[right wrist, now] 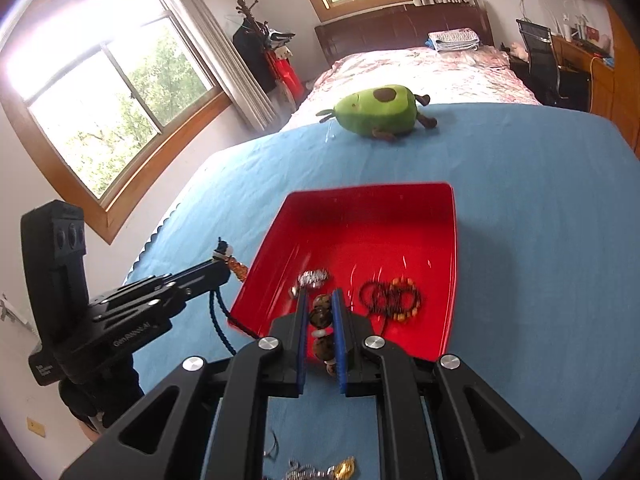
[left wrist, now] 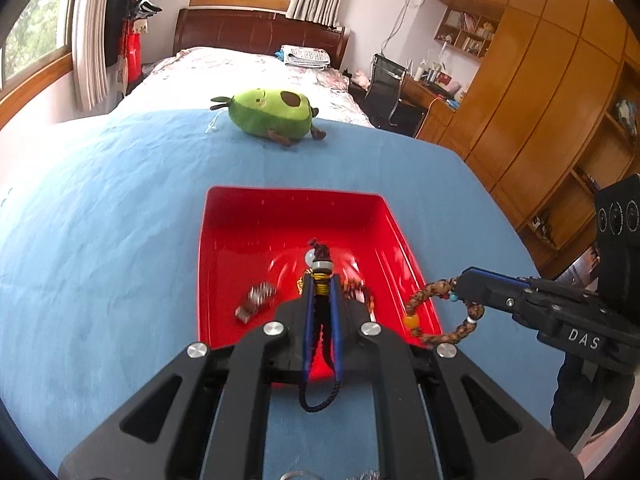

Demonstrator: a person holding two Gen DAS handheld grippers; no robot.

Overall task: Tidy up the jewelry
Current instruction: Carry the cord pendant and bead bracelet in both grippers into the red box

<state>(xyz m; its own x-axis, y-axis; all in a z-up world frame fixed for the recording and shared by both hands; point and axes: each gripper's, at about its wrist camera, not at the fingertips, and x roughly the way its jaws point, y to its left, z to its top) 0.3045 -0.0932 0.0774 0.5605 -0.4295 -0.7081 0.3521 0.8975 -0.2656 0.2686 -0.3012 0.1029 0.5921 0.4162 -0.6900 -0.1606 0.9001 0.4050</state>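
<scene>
Over the shiny red plastic tray [left wrist: 248, 248] at frame centre, the left gripper [left wrist: 320, 292] is clamped on a limp dark-blue corded bead pendant [left wrist: 319, 268] and the right gripper [right wrist: 320, 316] on a brown beaded bracelet [right wrist: 322, 316], both light, floppy, likely slippery, best pinched at cord or between beads.

silver piece [left wrist: 256, 302]: blurred (shape unclear) | bottom-edge jewelry [right wrist: 320, 470]: cut off

Red tray [left wrist: 248, 232], blue cloth [left wrist: 100, 220]
</scene>
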